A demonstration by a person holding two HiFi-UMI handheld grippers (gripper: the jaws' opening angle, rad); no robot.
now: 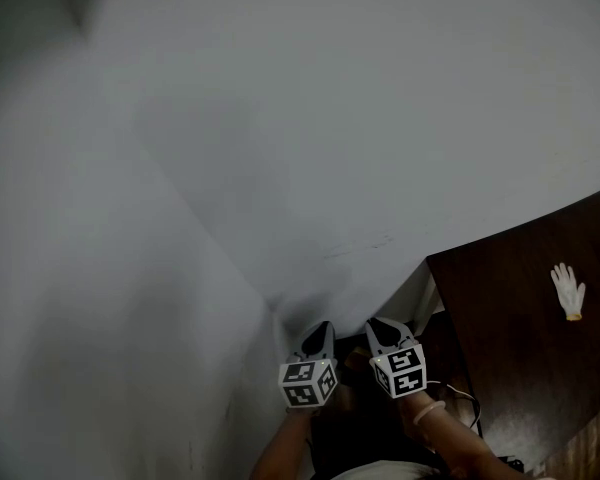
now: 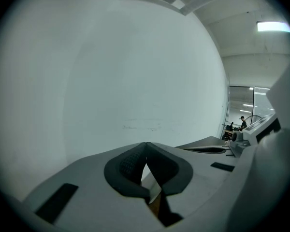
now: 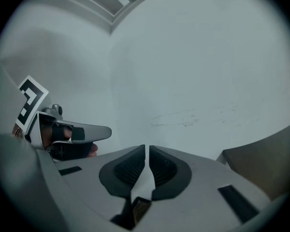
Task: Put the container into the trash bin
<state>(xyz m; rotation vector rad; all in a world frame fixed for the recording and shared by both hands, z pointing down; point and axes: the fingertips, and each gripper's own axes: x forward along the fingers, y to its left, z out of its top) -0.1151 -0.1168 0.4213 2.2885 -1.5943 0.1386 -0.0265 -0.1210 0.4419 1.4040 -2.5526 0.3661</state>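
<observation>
Just left of the dark table [image 1: 515, 338] I hold both grippers side by side. The left gripper [image 2: 146, 145] has its jaws pressed together on nothing. The right gripper [image 3: 147, 150] is all but closed, likewise empty. Farther along the table lies a white glove [image 1: 569, 290]. Beyond the table rises a white wall [image 1: 330, 118]. I cannot tell where the container is.

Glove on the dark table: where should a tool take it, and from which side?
Likely the tan cuff of the glove, pinched from straight above. It lies flat on the table, fingers spread away from the person, so the cuff is the compact, nearer end.
</observation>
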